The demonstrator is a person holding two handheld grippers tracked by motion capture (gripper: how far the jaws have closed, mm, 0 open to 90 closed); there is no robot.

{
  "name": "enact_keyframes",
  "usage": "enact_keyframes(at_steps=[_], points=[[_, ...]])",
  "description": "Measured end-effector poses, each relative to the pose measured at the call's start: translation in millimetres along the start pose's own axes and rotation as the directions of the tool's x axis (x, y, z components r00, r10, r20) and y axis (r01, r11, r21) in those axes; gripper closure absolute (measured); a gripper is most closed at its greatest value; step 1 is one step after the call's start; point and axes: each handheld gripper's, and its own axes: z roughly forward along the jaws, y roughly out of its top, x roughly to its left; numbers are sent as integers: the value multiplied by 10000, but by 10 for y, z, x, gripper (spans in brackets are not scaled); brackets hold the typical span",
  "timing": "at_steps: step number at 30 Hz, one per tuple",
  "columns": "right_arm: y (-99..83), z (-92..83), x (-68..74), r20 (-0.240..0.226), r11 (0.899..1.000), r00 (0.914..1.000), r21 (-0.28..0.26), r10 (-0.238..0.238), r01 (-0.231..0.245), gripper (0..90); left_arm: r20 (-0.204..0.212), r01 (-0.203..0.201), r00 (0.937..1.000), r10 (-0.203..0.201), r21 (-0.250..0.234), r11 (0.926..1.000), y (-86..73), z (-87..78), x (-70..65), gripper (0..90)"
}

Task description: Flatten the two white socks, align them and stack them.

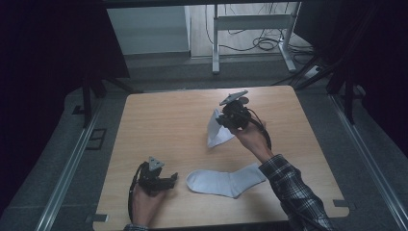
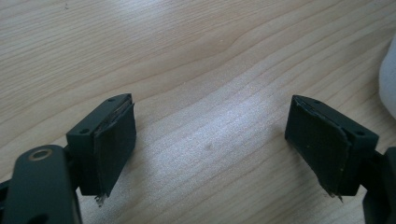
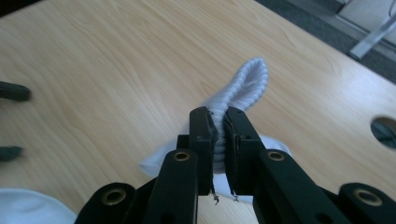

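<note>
Resting low on the light wooden bench [image 1: 159, 120], the left tongs [image 1: 174, 178] gape apart, just beside a flat white cotton sock [image 1: 223, 181]. Farther off, the right tongs [image 3: 218, 135] clamp a second white ribbed sock [image 3: 247, 84], lifted, its lower end touching the bench.

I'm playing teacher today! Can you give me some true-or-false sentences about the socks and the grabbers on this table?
1. The right gripper pinches a white sock. True.
2. The left gripper is shut on a sock. False: its jaws are open over the bare table.
3. A second sock lies flat near the front edge. True.
4. The pinched sock lies fully flat on the table. False: one end is lifted, the rest hangs down.
</note>
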Motion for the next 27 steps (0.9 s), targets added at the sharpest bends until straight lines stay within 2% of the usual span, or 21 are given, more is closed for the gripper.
enact_keyframes(at_steps=[2,3,7,9,10,11,15,17,20,21,22,23,26,27], points=[[53,-3,49,-60,9999,9999,-58,-119,119,821,-6,-37,10000,37,1,10000,1,0,3,165],[163,-5,150,-97,9991,9991,-124,-406,404,821,-7,-8,10000,8,-26,10000,0,2,1,165],[389,-43,338,-239,9959,9960,-307,-857,849,822,7,1,10000,-1,-41,10000,0,3,1,165],[528,-107,440,-394,9919,9927,-612,-1139,1114,822,1,5,10000,-5,-40,10000,0,4,1,165],[528,-107,440,-394,9919,9927,-612,-1139,1114,822,7,-3,10000,3,-6,10000,2,1,1,165],[634,-195,520,-384,9868,9893,-868,-1404,1367,822,5,3,10000,-3,-10,10000,1,1,1,165],[743,-387,574,-435,9812,9882,-1324,-1471,1403,822,7,12,10000,-12,31,10000,1,-2,0,165],[722,-449,525,-359,9805,9887,-1384,-1458,1396,821,7,15,10000,-15,33,10000,1,-3,-1,165],[623,-461,392,-315,9863,9943,-1329,-1023,973,820,11,-3,10000,3,-5,10000,2,1,1,165],[623,-461,392,-315,9863,9943,-1329,-1023,973,820,11,-3,10000,3,-5,10000,2,1,1,165],[551,-433,321,-321,9902,9963,-1174,-799,757,820,10,-1,10000,1,-9,10000,2,1,1,165],[404,-356,210,-310,9951,9983,-874,-500,471,819,2,-10,10000,10,-28,10000,0,3,2,165],[172,-217,59,-340,9989,9994,-459,-107,91,818,-5,-7,10000,7,-28,10000,0,3,1,165],[172,-217,59,-340,9989,9994,-459,-107,91,818,-9,-6,10000,6,-24,10000,0,2,1,165]])
